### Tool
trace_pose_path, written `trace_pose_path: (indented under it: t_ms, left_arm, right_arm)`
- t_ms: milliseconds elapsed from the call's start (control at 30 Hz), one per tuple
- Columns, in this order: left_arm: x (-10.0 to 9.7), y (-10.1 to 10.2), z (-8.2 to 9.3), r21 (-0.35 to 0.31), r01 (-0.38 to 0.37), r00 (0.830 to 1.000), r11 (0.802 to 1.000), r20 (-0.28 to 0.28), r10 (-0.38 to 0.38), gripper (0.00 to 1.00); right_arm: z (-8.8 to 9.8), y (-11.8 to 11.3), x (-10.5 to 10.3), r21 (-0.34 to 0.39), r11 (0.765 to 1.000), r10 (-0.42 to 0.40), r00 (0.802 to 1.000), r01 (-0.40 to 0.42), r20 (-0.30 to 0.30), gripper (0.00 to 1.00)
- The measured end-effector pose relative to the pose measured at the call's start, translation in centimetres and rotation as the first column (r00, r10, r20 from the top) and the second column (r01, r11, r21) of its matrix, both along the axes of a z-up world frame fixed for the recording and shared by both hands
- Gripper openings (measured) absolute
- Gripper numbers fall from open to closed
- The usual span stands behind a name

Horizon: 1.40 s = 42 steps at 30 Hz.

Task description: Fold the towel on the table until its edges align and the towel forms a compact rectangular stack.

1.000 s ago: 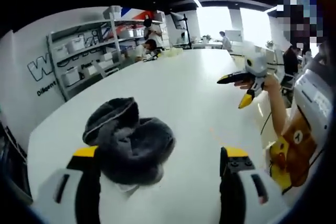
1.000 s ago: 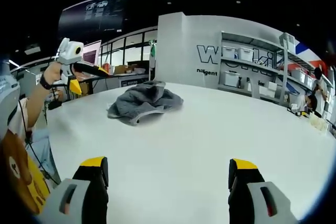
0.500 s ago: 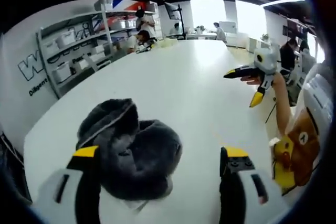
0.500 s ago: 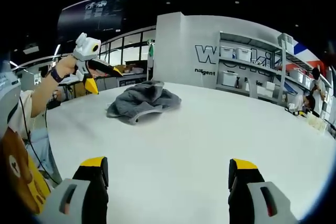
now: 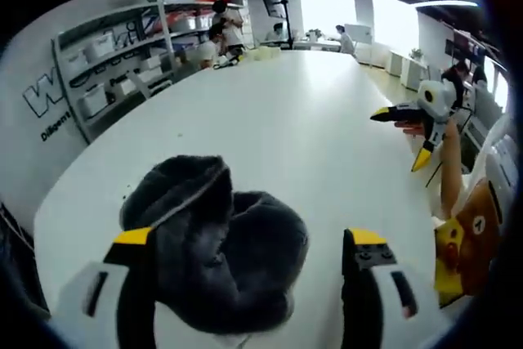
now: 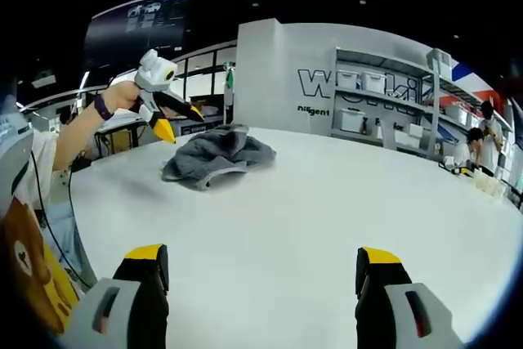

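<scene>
White table (image 5: 310, 120) carries a crumpled grey towel (image 5: 216, 247) at its near left end, between the left gripper's (image 5: 245, 255) spread, empty jaws; further right, the right gripper (image 6: 261, 271) hovers released, well apart.

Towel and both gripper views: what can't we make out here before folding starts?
- Towel edges and corners: bunched into a heap in the left gripper view, folds hide them; the near side is cut off by the left gripper jaws and the frame edge.
- Towel underside and far side: right gripper view, hidden by the heap itself.
- Wall lettering: cut off by the shelving in the right gripper view.
- Shelf bins' contents: too small.
</scene>
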<state>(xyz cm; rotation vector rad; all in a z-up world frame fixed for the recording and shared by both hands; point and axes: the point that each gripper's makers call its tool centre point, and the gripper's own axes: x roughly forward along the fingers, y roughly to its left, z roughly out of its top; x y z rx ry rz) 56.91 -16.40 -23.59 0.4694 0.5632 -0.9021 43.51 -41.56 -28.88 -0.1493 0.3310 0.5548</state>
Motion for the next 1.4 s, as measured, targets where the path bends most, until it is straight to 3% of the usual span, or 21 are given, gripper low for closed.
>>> trace_pose_path:
  t_ms: [433,733,1033,1400]
  left_arm:
    - [3.1,-1.5,-0.9,0.066,0.028,0.999,0.997,-0.049,-0.024,0.99]
    - [5.6,-1.5,-2.3,0.081,0.006,0.996,0.997,-0.094,0.002,0.99]
    - [6.6,-1.2,-2.5,0.075,0.001,0.994,0.997,-0.109,0.007,0.94]
    - [6.6,-1.1,-2.9,0.077,0.014,0.993,0.997,-0.118,-0.005,0.85]
  right_arm:
    - [-0.6,-0.9,0.2,0.009,1.0,-0.025,1.0,0.025,-0.006,0.99]
    - [-1.0,-2.2,0.4,0.008,0.998,-0.058,0.998,0.058,-0.014,0.99]
    - [-1.2,-2.4,1.0,0.003,0.998,-0.057,0.998,0.057,-0.019,0.99]
    - [-1.4,-2.0,1.2,-0.006,0.999,-0.038,0.999,0.038,-0.024,0.99]
